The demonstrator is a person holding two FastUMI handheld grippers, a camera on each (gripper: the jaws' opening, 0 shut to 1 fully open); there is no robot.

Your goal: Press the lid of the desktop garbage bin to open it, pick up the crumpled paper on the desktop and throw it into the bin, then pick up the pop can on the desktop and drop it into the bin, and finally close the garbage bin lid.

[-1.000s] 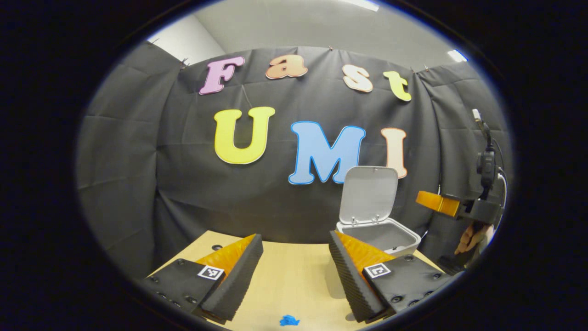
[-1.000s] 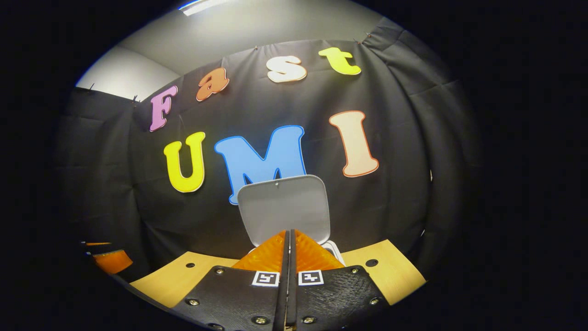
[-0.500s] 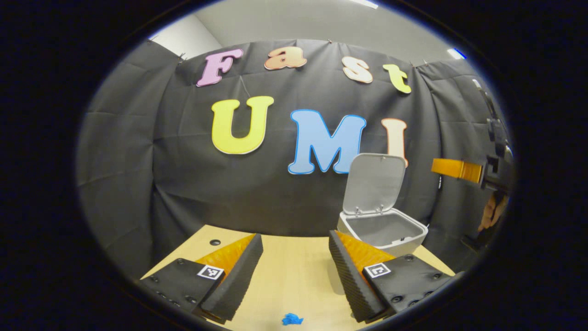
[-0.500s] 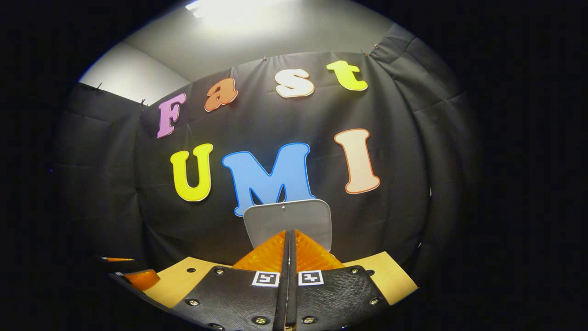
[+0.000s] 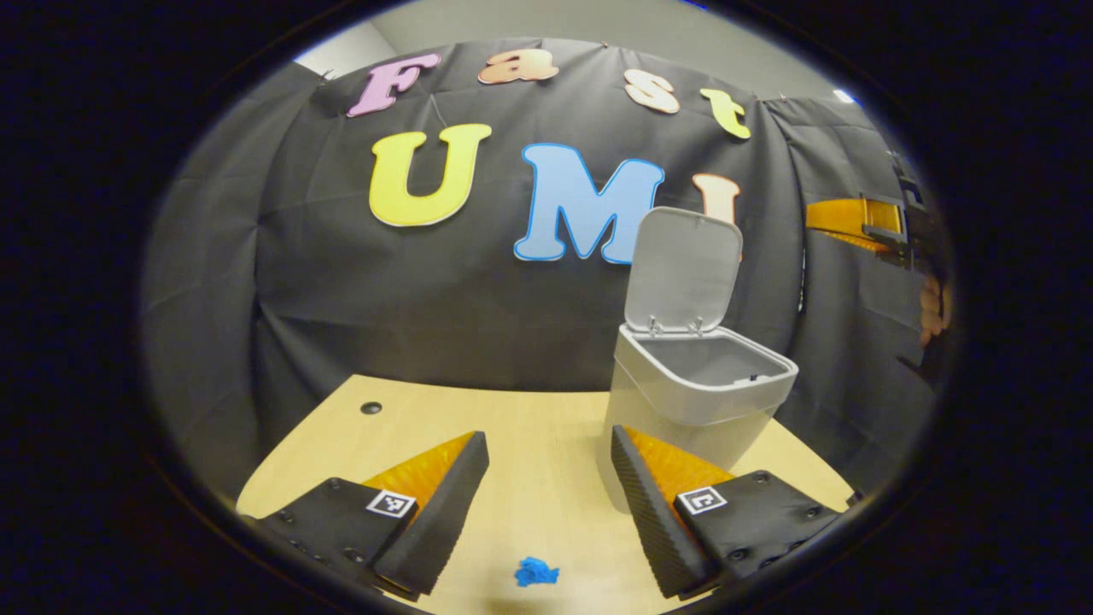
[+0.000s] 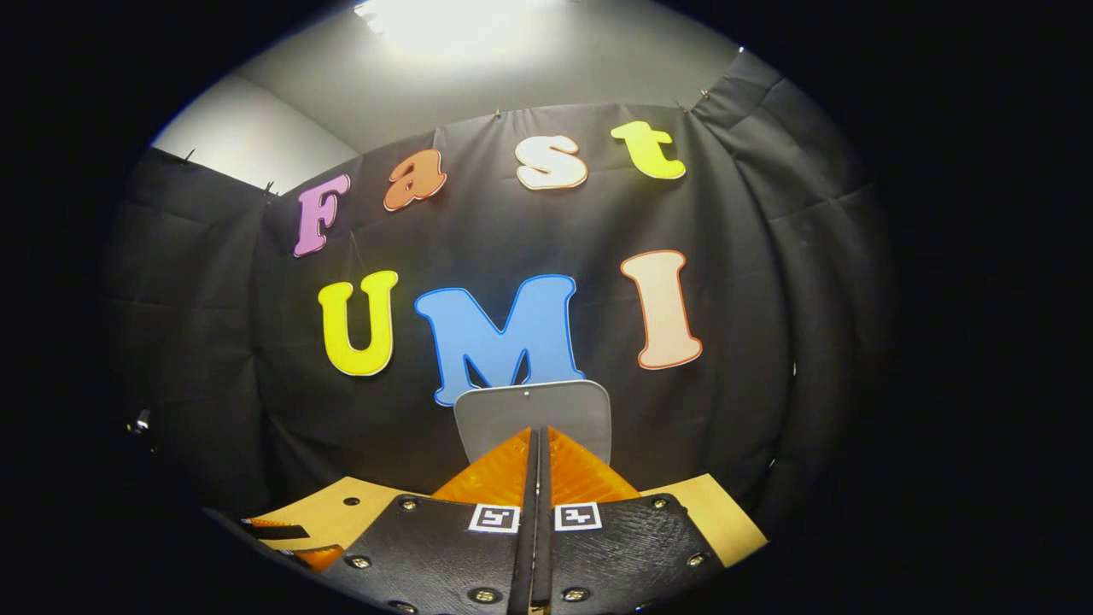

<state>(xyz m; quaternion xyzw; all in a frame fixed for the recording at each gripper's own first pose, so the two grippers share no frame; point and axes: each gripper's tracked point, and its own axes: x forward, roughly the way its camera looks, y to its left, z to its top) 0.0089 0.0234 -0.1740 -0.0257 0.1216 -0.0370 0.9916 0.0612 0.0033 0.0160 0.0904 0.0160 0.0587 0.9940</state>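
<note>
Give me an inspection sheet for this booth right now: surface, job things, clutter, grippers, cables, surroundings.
Surface: light wooden table, with a round hole near its far left edge.
Job's things: grey bin standing on the table at the right, its lid raised upright; a small blue crumpled piece on the table near the left gripper.
Clutter: nothing seen.
Grippers: left gripper open, nothing between its fingers; right gripper shut, empty, pointed at the lid.
Cables: nothing seen.
Surroundings: black cloth wall; lit ceiling above.

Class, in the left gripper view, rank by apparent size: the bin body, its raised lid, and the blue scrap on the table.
1. Bin body
2. Raised lid, somewhat smaller
3. Blue scrap, smallest though nearest the camera
</note>
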